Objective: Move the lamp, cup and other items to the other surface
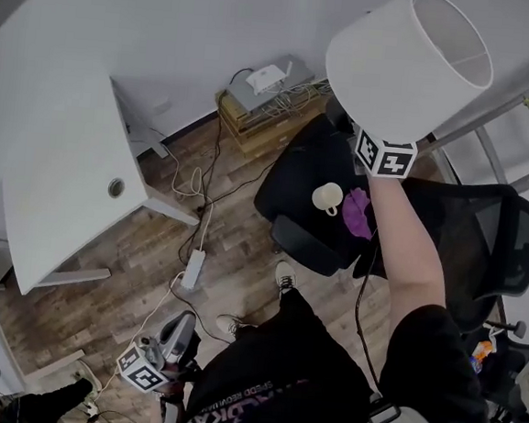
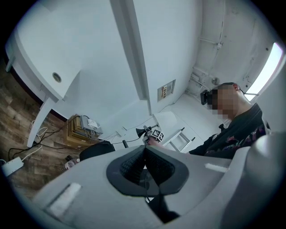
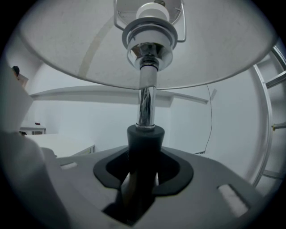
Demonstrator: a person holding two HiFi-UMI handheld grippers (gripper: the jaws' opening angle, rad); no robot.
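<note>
Right tool clamping lamp by dark lower stem, jaws sitting fairly wide around it. Lamp being held up in air, white shade tilting over black chair. Cup and purple item sitting on chair seat. Left tool hanging low near floor, pads meeting, gripping nothing. White bench standing well apart at left.
</note>
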